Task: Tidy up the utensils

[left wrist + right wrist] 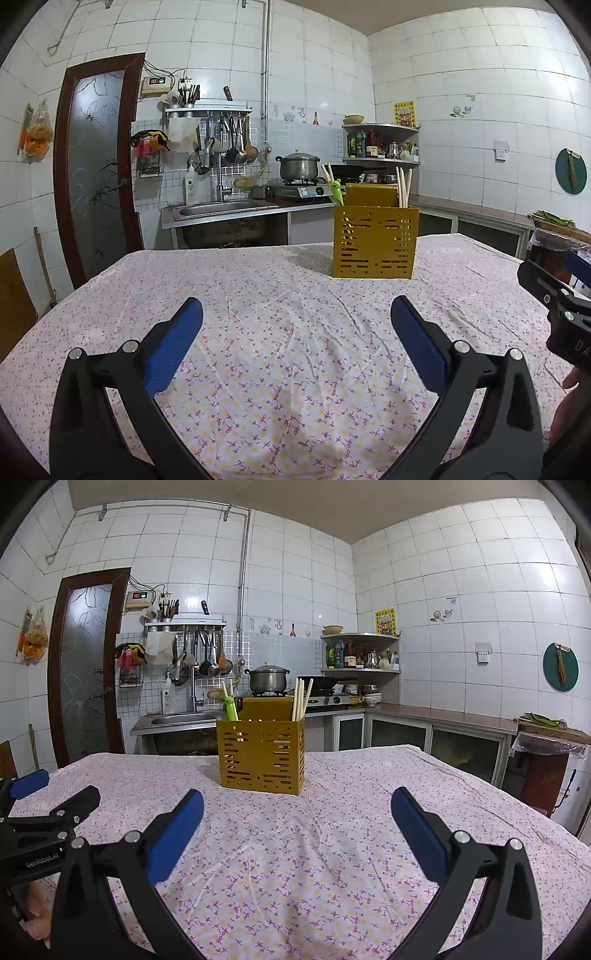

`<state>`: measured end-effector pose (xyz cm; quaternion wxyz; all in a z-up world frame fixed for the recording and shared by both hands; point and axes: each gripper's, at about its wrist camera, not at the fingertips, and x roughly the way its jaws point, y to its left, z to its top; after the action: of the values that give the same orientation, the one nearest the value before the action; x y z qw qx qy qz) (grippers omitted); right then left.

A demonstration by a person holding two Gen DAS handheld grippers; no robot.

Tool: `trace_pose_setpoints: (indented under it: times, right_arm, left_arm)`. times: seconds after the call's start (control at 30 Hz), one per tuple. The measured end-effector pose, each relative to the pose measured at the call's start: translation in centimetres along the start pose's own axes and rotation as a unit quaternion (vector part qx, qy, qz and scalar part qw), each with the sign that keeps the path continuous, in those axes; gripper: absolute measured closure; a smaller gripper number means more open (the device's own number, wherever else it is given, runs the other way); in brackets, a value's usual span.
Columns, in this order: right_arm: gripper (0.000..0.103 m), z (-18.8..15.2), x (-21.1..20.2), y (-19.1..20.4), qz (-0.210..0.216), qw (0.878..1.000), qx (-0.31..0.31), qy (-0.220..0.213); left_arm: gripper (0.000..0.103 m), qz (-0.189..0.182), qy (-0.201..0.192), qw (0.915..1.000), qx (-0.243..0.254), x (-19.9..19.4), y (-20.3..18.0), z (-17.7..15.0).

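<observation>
Tiled kitchen behind, floral-cloth surface [295, 849] up front. Yellow slotted utensil holder [261, 755] stands upright on it, chopsticks [300, 699] poking out, well ahead of both tongs. Left tongs [296, 317] and right tongs [296, 806] both spread wide, gripping nothing, hovering side by side.

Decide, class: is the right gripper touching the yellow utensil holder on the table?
Apart. The right wrist view shows the open right gripper short of the yellow utensil holder, with bare tablecloth between them.
</observation>
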<state>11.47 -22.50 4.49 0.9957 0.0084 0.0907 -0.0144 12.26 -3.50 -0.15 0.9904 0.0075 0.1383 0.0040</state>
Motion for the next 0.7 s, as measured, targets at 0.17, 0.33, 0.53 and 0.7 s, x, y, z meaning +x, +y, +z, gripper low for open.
trace_pose_setpoints:
  times: [0.17,0.33,0.53,0.7]
  right_arm:
    - [0.004,-0.02,-0.06,-0.08,-0.001,1.000,0.002,0.001]
    - [0.004,-0.05,-0.03,-0.10,-0.001,1.000,0.001,0.002]
    - [0.004,-0.03,-0.02,-0.08,-0.001,1.000,0.001,0.002]
    - [0.004,-0.15,-0.03,-0.11,-0.001,1.000,0.001,0.002]
  left_arm:
    - [0.005,-0.001,0.005,1.0000,-0.001,0.12,0.02,0.01]
    - [0.005,0.000,0.006,1.0000,0.000,0.16,0.04,-0.02]
    - [0.005,-0.001,0.007,1.0000,0.000,0.25,0.12,-0.05]
    - [0.005,-0.002,0.009,1.0000,0.000,0.31,0.18,-0.06]
